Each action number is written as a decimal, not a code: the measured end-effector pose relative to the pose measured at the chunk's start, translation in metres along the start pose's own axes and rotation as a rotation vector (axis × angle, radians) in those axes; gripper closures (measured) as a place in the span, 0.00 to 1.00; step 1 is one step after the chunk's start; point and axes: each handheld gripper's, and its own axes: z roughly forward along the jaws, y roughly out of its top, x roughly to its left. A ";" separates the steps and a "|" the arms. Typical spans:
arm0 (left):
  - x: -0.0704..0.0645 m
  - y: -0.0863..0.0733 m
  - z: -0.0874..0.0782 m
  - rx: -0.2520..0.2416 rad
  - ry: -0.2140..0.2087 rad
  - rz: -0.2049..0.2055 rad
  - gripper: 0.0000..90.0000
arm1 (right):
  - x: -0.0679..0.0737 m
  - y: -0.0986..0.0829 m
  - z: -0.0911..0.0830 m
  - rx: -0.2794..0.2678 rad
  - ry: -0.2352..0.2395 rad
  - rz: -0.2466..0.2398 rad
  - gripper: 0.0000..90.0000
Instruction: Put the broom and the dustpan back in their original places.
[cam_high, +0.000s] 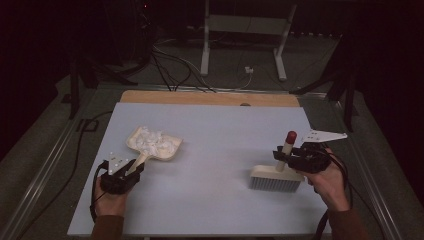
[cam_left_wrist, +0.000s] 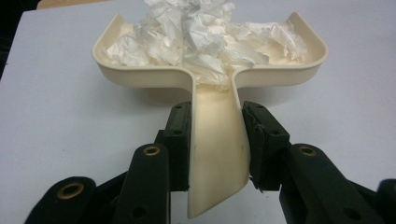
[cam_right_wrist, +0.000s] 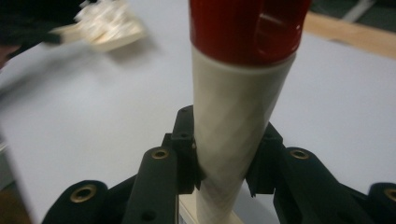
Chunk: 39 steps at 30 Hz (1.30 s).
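The room is dark. A grey floor runs behind the table, with black cables (cam_high: 165, 65) lying on it and the white legs of a stand (cam_high: 242, 37) farther back. No words or labels can be read on anything.

The table (cam_high: 215, 125) is big, flat and pale grey-blue, with a strip of brown wood (cam_high: 210, 98) along its far edge.

On the left side of the table sits a cream dustpan (cam_high: 154, 144). It is full of crumpled white paper (cam_high: 150, 139) — the paper is piled up inside its walls. The dustpan's handle points back toward the person. The left gripper (cam_high: 131, 169) has its two black jaws pressed on both sides of that handle, so it is holding the dustpan. The person's left hand (cam_high: 111, 195) is wrapped around the gripper.

On the right side of the table stands a brush (cam_high: 276, 176). Its grey bristles touch the table and its pale handle (cam_right_wrist: 238, 126) sticks up, a bit tilted, with a red tip (cam_right_wrist: 247, 28) on top. The right gripper (cam_high: 284, 156) is squeezed tight on the pale part of the handle, just under the red tip. The person's right hand (cam_high: 327, 182) holds that gripper — a grey three-cornered plate (cam_high: 324, 135) sits on top of it.

The dustpan and the brush are well apart.
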 end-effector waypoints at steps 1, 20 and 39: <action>0.000 0.000 0.000 0.000 0.000 -0.001 0.73 | 0.001 0.000 0.000 0.012 0.013 -0.008 0.77; -0.001 -0.001 0.001 -0.006 0.027 -0.020 0.73 | -0.012 0.005 0.052 0.100 -0.159 0.003 0.71; -0.012 -0.003 0.008 -0.020 0.067 -0.066 0.73 | -0.048 -0.007 0.104 0.181 -0.285 0.027 0.65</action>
